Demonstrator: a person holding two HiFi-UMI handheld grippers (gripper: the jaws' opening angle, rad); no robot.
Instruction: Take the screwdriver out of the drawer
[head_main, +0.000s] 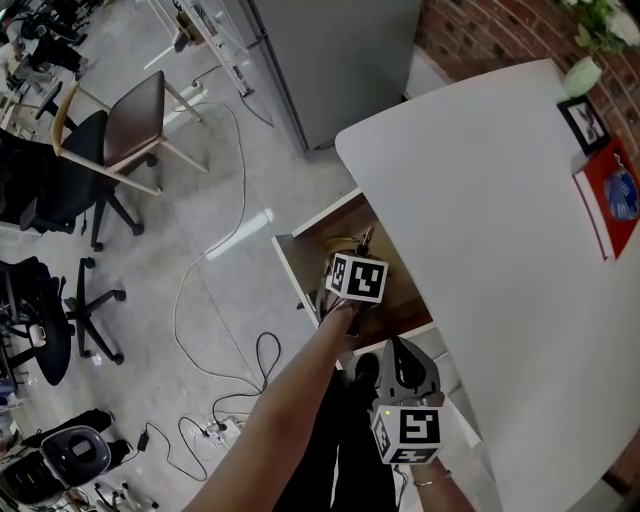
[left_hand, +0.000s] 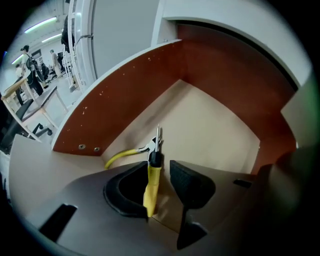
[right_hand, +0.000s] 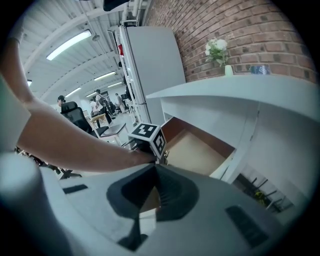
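Note:
The white table's drawer (head_main: 292, 262) stands pulled open, with red-brown walls (left_hand: 125, 100) and a beige bottom. A yellow-handled screwdriver (left_hand: 151, 182) with a black collar and a metal tip points away into the drawer. It sits in the gap of my left gripper (left_hand: 161, 169), close against the left pad (left_hand: 125, 190), with a sliver of drawer bottom showing before the right pad. My left gripper (head_main: 360, 255) reaches down into the drawer, open. My right gripper (right_hand: 158, 169) hangs beside the drawer (right_hand: 200, 150), its pad tips meeting on nothing.
Yellow-handled pliers (left_hand: 122, 156) lie in the drawer's left corner. The tabletop (head_main: 480, 220) overhangs the drawer and carries a red book (head_main: 610, 200), a picture frame (head_main: 585, 120) and a vase (head_main: 582, 75). Chairs (head_main: 130, 125) and cables (head_main: 200, 300) are on the floor at left.

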